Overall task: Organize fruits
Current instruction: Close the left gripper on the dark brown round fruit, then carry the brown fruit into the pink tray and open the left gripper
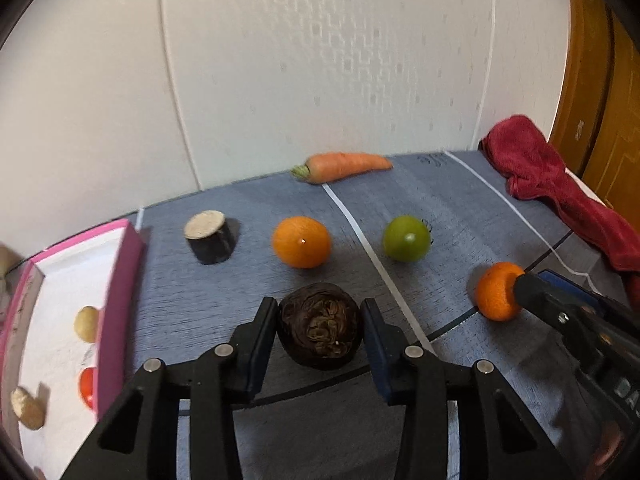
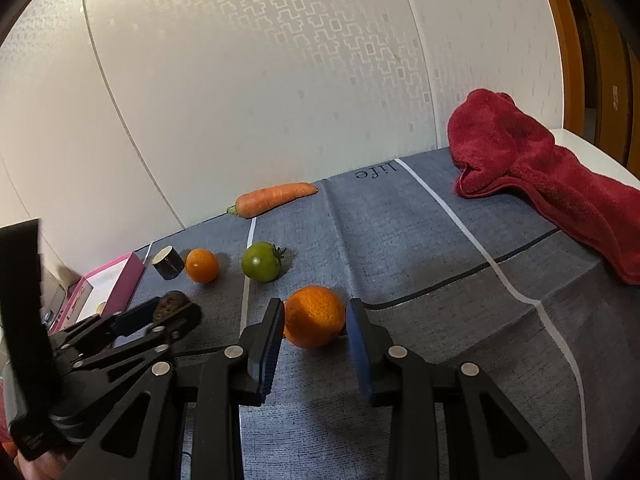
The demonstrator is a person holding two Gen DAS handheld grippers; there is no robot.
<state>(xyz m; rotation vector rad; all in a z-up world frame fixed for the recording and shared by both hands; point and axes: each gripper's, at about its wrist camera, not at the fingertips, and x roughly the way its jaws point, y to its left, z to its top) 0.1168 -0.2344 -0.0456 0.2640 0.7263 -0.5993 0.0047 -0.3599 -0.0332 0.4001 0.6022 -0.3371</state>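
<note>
My left gripper (image 1: 320,316) is open, its fingers on either side of a dark brown round fruit (image 1: 320,326) lying on the blue-grey cloth (image 1: 460,216); the pads are close to it with small gaps. My right gripper (image 2: 315,320) is open around an orange (image 2: 315,316), also on the cloth. A second orange (image 1: 301,242), a green tomato (image 1: 407,238), a carrot (image 1: 344,166) and a dark cut cylinder piece (image 1: 210,236) lie farther back. The right gripper also shows in the left wrist view (image 1: 520,286), and the left gripper in the right wrist view (image 2: 168,312).
A pink-rimmed white box (image 1: 120,280) at the left holds small pale pieces (image 1: 86,323) and a red one (image 1: 87,386). A red towel (image 1: 560,188) lies at the right back by the table edge. A white wall stands close behind the carrot.
</note>
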